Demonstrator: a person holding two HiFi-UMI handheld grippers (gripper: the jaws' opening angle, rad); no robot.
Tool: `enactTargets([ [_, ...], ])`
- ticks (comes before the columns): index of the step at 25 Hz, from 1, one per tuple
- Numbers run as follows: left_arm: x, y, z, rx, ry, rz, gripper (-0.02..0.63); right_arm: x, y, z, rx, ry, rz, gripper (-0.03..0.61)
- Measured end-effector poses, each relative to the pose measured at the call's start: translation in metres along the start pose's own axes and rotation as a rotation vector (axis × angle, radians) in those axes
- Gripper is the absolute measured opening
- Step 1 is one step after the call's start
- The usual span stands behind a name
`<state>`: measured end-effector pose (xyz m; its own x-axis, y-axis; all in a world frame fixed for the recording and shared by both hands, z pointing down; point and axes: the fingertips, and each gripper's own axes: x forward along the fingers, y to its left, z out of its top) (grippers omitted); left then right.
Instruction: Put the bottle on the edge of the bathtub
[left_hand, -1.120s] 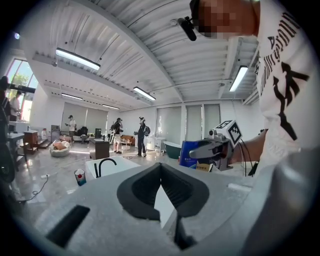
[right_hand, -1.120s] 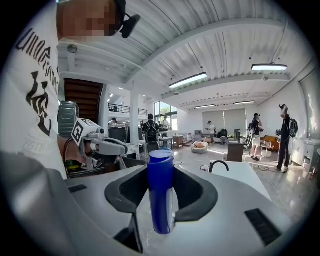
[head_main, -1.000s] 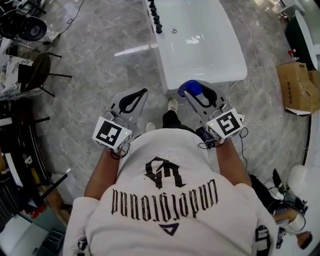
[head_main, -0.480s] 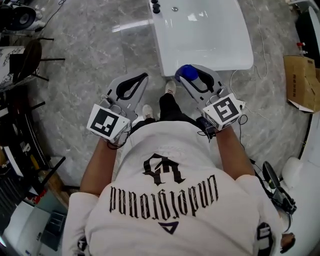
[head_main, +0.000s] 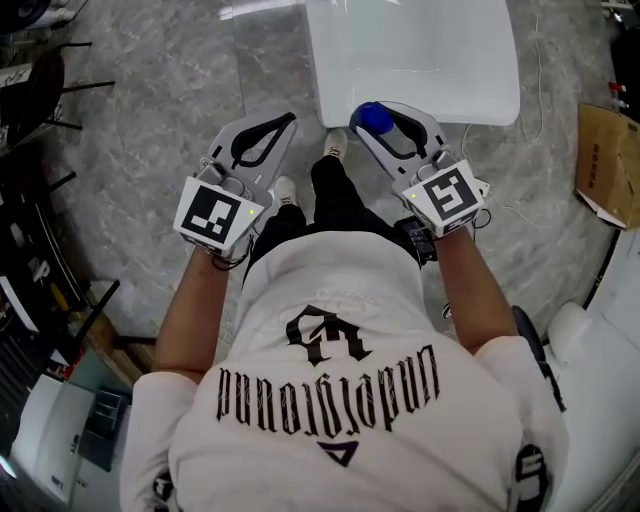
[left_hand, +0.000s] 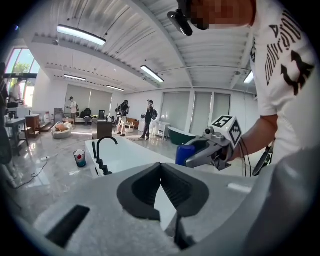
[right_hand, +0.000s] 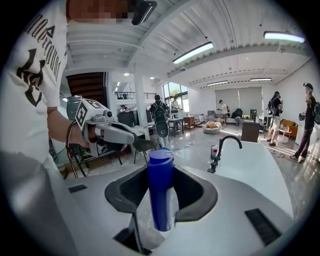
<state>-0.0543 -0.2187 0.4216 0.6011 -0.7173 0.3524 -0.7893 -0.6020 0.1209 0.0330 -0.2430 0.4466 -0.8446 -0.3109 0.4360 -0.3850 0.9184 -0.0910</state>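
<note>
A blue bottle (head_main: 371, 116) (right_hand: 161, 192) stands upright between the jaws of my right gripper (head_main: 386, 130) (right_hand: 161, 205), which is shut on it. The bottle hangs just off the near end of the white bathtub (head_main: 415, 55) (right_hand: 260, 165), over the grey floor. A black faucet (right_hand: 223, 149) (left_hand: 102, 154) stands on the tub's far edge. My left gripper (head_main: 285, 124) (left_hand: 161, 167) is held beside the right one, to its left, jaws shut with nothing between them. In the left gripper view the right gripper (left_hand: 207, 150) and the bottle (left_hand: 184, 154) show to the right.
A small cup (left_hand: 79, 158) (right_hand: 215, 151) sits near the faucet. A cardboard box (head_main: 610, 160) lies right of the tub, cables (head_main: 535, 95) trail on the floor, and dark chairs (head_main: 45, 95) stand at left. Another white fixture (head_main: 600, 370) is lower right. Several people stand far back.
Both grippers have come down and moved towards the tub's near end, which now sits higher in the head view. The bottle stays in the right jaws.
</note>
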Motion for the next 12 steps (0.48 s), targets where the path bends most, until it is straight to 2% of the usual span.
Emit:
enactTargets([
  [4,0.016,0.011,-0.012,0.024,0.027,-0.004,0.015,0.019,-0.015,-0.012,0.011,0.026,0.009,0.156],
  [12,0.055,0.023,-0.04,-0.053,0.057,-0.014,0.015,0.052,-0.039,-0.046,-0.001,0.083,0.029,0.156],
])
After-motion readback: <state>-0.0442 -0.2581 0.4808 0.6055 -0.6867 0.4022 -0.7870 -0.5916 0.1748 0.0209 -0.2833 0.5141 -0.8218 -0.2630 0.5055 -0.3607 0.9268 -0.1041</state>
